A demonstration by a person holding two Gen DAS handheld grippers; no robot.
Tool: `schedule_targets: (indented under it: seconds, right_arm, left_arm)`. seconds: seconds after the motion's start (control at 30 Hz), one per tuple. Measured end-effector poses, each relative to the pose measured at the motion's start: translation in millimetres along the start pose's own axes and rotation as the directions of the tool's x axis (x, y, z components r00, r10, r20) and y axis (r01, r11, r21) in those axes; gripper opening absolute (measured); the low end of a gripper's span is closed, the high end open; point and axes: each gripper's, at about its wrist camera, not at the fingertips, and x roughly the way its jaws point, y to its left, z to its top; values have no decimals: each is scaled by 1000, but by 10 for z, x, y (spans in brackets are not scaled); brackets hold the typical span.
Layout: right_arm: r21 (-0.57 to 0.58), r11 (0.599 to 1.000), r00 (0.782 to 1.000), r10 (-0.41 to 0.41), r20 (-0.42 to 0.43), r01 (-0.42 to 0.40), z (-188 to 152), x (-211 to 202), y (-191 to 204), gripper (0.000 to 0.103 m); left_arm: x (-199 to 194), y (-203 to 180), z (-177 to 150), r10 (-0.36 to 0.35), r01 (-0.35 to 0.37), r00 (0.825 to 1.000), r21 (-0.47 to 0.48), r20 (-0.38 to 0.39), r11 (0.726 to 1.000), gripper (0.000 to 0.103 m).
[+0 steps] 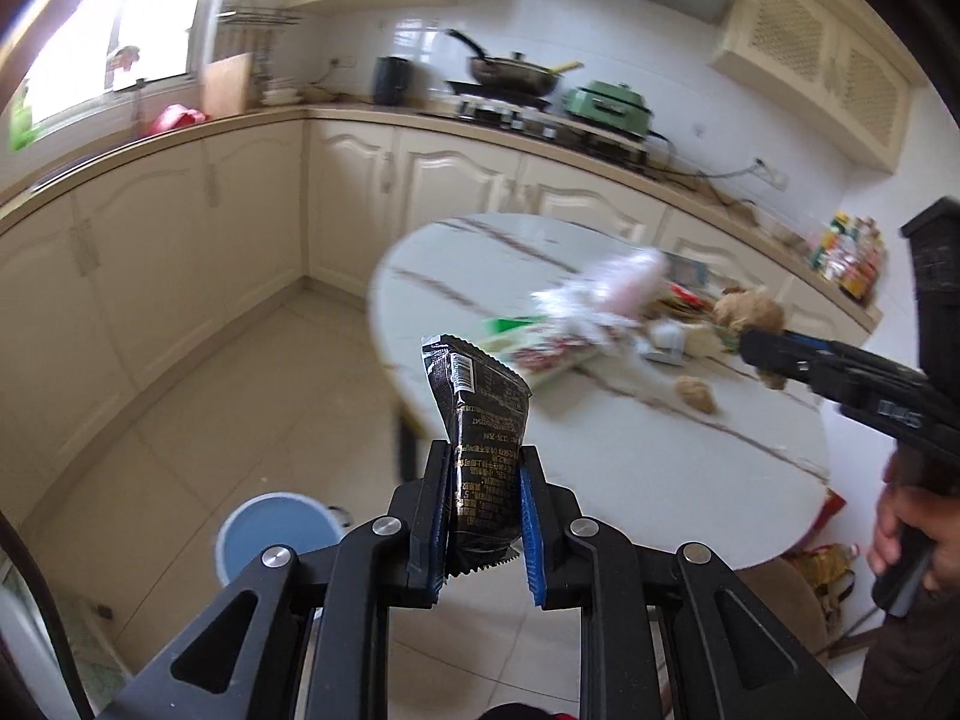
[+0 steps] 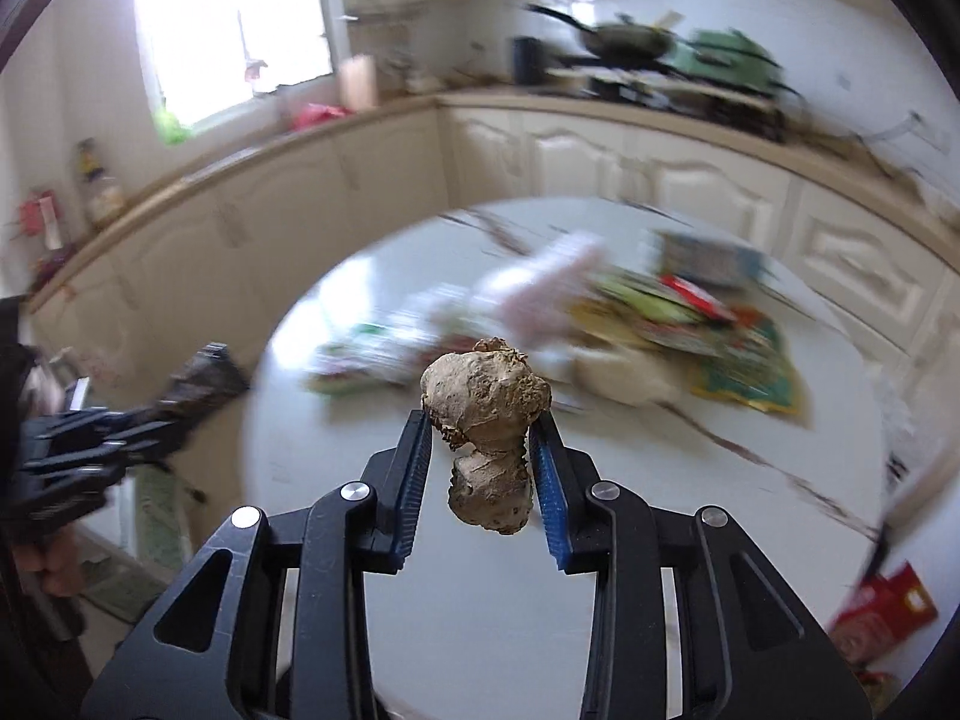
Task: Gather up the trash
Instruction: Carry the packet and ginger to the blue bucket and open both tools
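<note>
My left gripper (image 1: 485,457) is shut on a black snack wrapper (image 1: 480,420) that stands up between the blue pads, held off the left edge of the round white table (image 1: 660,468). My right gripper (image 2: 480,426) is shut on a brown lumpy piece of ginger (image 2: 486,414), raised over the table (image 2: 480,600). In the left wrist view the right gripper (image 1: 762,354) reaches in from the right with the brown lump. In the right wrist view the left gripper (image 2: 174,414) shows blurred at the left with the dark wrapper. Mixed wrappers (image 2: 660,312) and a second brown lump (image 1: 696,394) lie on the table.
A blue bin (image 1: 273,531) stands on the tiled floor below my left gripper. Cream cabinets (image 1: 180,240) and a counter with a wok (image 1: 510,69) and a green pot (image 1: 609,105) run behind. A red box (image 2: 882,612) sits at the lower right.
</note>
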Motion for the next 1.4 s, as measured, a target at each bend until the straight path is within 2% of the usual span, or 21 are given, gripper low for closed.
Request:
schedule_targets:
  seconds: [0.13, 0.27, 0.37, 0.43, 0.6, 0.73, 0.8, 0.83, 0.93, 1.1, 1.27, 1.3, 1.37, 1.4]
  right_arm:
    - [-106, 978, 984, 178, -10, -178, 137, 317, 881, 32]
    - [-135, 946, 953, 282, -114, -296, 95, 1014, 1584, 32]
    - [-120, 944, 940, 281, -194, -307, 10, 1625, 1870, 32]
    - [-108, 949, 932, 263, -251, -297, -89, 2039, 1994, 32]
    - [-49, 965, 909, 223, -354, -256, -223, 3017, 2081, 32]
    - [19, 965, 892, 248, -378, -260, -247, 3541, 2034, 34]
    - [20, 968, 896, 239, -374, -250, -218, 3700, 2030, 35]
    - [20, 968, 899, 241, -366, -251, -213, 3744, 2014, 36]
    - [40, 971, 901, 235, -364, -237, -170, 3866, 1956, 63]
    - [13, 977, 920, 207, -332, -215, -65, 3685, 1924, 65]
    - [-28, 983, 954, 168, -247, -180, 51, 3104, 2033, 71]
    - [-34, 983, 960, 168, -225, -180, 75, 2951, 2036, 72]
    - [-52, 987, 974, 141, -176, -152, 122, 2588, 2033, 85]
    - [-61, 986, 979, 143, -143, -153, 143, 2380, 2024, 85]
  left_arm:
    - [-231, 591, -175, 133, -134, 991, -67, -23, 989, 17]
    - [-197, 1136, -379, 203, -214, 974, -129, -97, 968, 17]
    - [-21, 1493, -513, 221, -246, 962, -169, -158, 954, 17]
    - [160, 1683, -542, 205, -245, 957, -188, -205, 951, 17]
    - [674, 2066, -496, 168, -236, 942, -217, -290, 947, 17]
    - [1039, 2265, -430, 148, -234, 930, -234, -336, 944, 19]
    - [1151, 2393, -398, 160, -253, 922, -234, -352, 939, 26]
    - [1199, 2438, -376, 179, -272, 916, -231, -358, 934, 31]
    - [1250, 2501, -298, 196, -294, 914, -246, -354, 924, 45]
    - [1065, 2558, -276, 231, -329, 915, -280, -331, 902, 47]
    - [358, 2202, -350, 331, -397, 909, -288, -252, 871, 50]
    - [156, 2090, -312, 349, -401, 912, -287, -217, 870, 52]
    - [-150, 1846, -318, 389, -422, 906, -275, -168, 864, 63]
    - [-314, 1723, -287, 409, -431, 902, -272, -137, 860, 65]
